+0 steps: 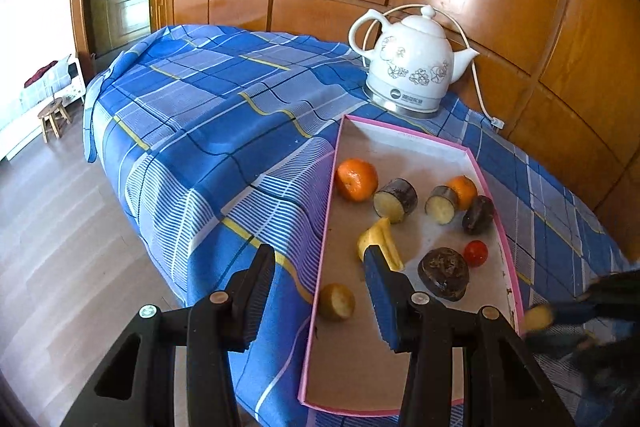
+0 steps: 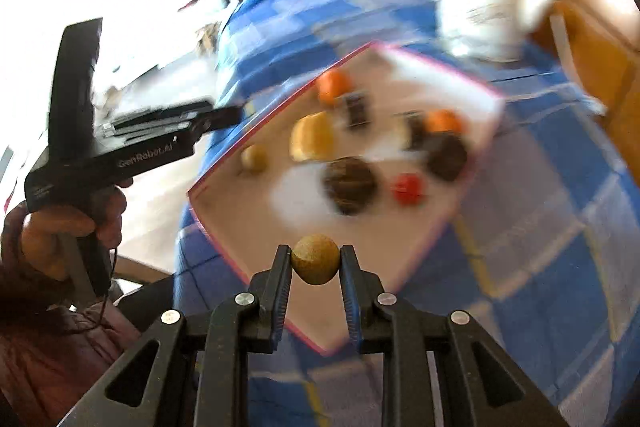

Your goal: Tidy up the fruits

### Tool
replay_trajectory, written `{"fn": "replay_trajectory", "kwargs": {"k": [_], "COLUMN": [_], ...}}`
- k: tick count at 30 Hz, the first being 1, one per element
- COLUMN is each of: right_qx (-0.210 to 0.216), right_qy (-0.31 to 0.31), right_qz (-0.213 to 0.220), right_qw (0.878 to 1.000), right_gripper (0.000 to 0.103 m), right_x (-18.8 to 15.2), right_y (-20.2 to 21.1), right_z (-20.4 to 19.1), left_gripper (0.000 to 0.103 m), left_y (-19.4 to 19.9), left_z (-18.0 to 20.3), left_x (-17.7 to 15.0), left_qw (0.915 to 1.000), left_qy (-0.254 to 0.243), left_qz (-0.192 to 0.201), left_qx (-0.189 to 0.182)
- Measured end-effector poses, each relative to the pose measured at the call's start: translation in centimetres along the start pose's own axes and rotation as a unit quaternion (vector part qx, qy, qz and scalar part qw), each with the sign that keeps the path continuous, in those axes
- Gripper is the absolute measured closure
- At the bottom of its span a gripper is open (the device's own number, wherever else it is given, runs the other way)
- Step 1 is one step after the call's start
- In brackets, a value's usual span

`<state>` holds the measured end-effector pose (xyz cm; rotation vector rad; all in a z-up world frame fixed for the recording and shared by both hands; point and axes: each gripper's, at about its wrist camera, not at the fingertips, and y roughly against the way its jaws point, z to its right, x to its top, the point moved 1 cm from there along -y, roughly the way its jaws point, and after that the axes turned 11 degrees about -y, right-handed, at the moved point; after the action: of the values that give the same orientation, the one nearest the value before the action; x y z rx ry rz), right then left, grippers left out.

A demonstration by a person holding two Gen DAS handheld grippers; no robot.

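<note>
Item: tray (image 1: 420,143), pink-rimmed, on the blue checked cloth (image 1: 208,115) near the kettle (image 1: 408,67).

Contents we counted in the left view: two oranges (image 1: 357,179), three cut dark-skinned pieces along the far side, a banana piece (image 1: 380,239), a tomato (image 1: 476,253), a dark round fruit (image 1: 444,273), and a small brown fruit (image 1: 337,301) at the tray's left rim. We saw no fruit loose on the cloth, so we judged the gathering nearly done.

Outstanding: one kiwi (image 2: 315,264), clenched between the pads of the right claw (image 2: 315,265), which hung above the tray's near corner (the background was blurred).

Left claw (image 1: 316,291): parted and empty, straddling the tray's left rim, the small brown fruit lying between its fingers untouched.
</note>
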<state>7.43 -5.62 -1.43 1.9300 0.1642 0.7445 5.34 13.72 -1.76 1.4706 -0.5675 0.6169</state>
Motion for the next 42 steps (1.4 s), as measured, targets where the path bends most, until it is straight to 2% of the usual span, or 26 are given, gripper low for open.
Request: {"fn": "replay_trajectory", "kwargs": {"k": [3,7,9,13,19,25,27,29,37,42], "right_qx": [-0.007,-0.054,-0.061,-0.043,-0.025,-0.034,-0.043,-0.05,-0.035,-0.049], "right_qy": [0.008,-0.014,-0.038,-0.081,-0.1,-0.096,-0.093,-0.093,-0.103,-0.11], "right_qz": [-0.038,-0.056,-0.04,-0.01,0.0,0.007,0.011,0.017,0.029,0.051], "right_qw": [0.999,0.997,0.997,0.996,0.995,0.995,0.995,0.994,0.994,0.991], "right_gripper": [0.079,0.079,0.079,0.079,0.067,0.068,0.076,0.078,0.078,0.078], "right_x": [1.2,3.1,4.0,5.0,3.7,2.4,2.2,2.2,1.8,1.0], "right_y": [-3.1,-6.3,-6.7,-6.7,-6.1,-5.6,-5.7,-6.1,-5.0,-4.1], "right_z": [-1.1,-0.2,0.6,1.8,1.5,1.3,1.2,1.1,0.5,0.1], "left_gripper": [0.056,0.056,0.056,0.056,0.055,0.052,0.052,0.052,0.048,0.048], "left_y": [0.1,-0.2,-0.3,-0.5,-0.4,-0.1,0.1,0.2,0.7,0.9], "left_z": [-0.5,-0.8,-0.7,-0.6,-0.6,-0.3,-0.1,0.1,0.7,1.5], "left_x": [-0.2,-0.6,-0.8,-1.0,-1.1,-1.2,-1.3,-1.3,-1.3,-1.4], "left_qw": [1.0,0.9999,0.9999,0.9998,0.9999,0.9999,1.0,1.0,0.9999,0.9997], "left_qy": [0.004,0.009,0.009,0.009,0.009,0.005,0.0,-0.003,-0.013,-0.024], "left_qz": [0.002,-0.003,-0.005,-0.008,-0.005,-0.002,0.0,0.001,0.008,0.009], "left_qx": [-0.001,-0.006,-0.007,-0.013,-0.012,-0.01,-0.008,-0.006,-0.004,-0.005]}}
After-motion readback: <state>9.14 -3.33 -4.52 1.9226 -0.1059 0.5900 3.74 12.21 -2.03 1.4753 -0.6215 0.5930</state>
